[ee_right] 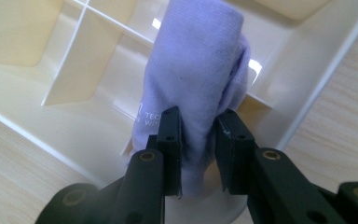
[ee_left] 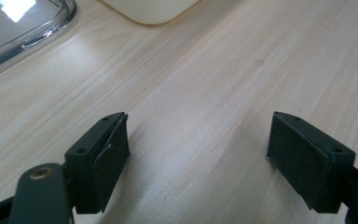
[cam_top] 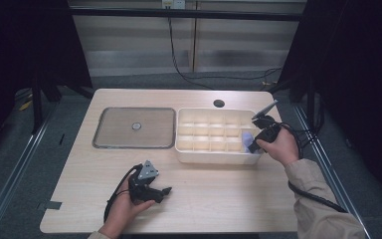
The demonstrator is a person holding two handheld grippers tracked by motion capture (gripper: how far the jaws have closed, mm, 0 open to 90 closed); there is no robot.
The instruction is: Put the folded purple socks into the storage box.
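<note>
right gripper is clamped on a rolled lilac sock, pads pinching its lower end, roll hanging over the near right corner cell of the cream divider box; in the high view the sock sits right at that end of the box, by my read partly inside the cell already. To finish this well: keep the roll upright and centred between the thin divider walls, lower until the far end bottoms out, then let go without dragging it sideways, since a skewed roll could catch a divider or spring open. left gripper idles over bare table near the front edge, jaws wide apart, nothing between them. Writing: white print on the sock by the left pad, "TEC" over "WIT", rest hidden in the fold. Clear lid lies flat left of the box, no label legible on it
</note>
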